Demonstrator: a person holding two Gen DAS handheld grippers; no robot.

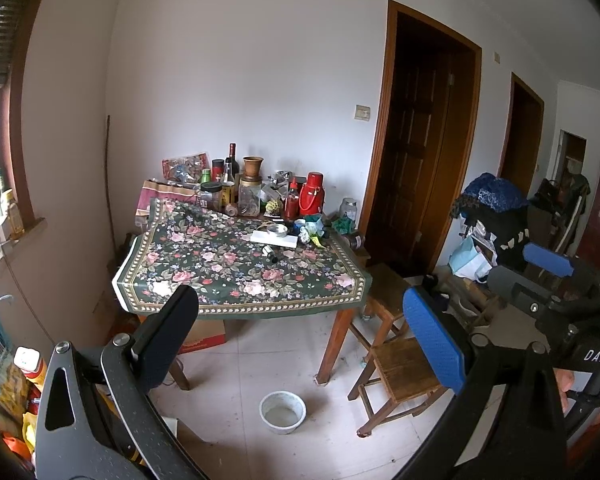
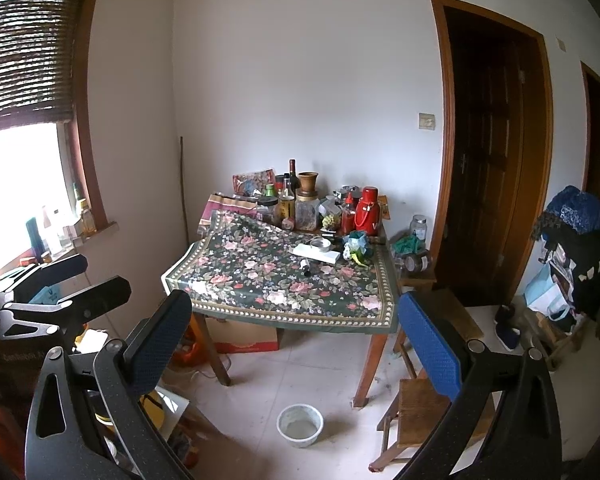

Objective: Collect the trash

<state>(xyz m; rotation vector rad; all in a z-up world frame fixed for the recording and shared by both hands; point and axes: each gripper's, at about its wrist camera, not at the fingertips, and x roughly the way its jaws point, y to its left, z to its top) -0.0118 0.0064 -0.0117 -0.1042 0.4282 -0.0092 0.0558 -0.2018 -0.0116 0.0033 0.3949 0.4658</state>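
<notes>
Both grippers, left [image 1: 304, 334] and right [image 2: 296, 338], are hovering wide open and empty over bare floor [image 2: 320, 364], well short of the table [image 2: 284, 320]; crumpled trash [image 2: 356, 246] is lying near its far right edge.

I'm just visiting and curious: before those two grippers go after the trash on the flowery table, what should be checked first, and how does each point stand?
1. Left gripper open and empty: ok.
2. Right gripper open and empty: ok.
3. Trash in view: ok, a crumpled green-and-white wrapper pile lies on the floral tablecloth.
4. Within reach: not ok, both grippers are well short of the table.
5. Floor path: not ok, a white bowl and small wooden stool stand ahead.
6. Trash container: cannot tell.
</notes>
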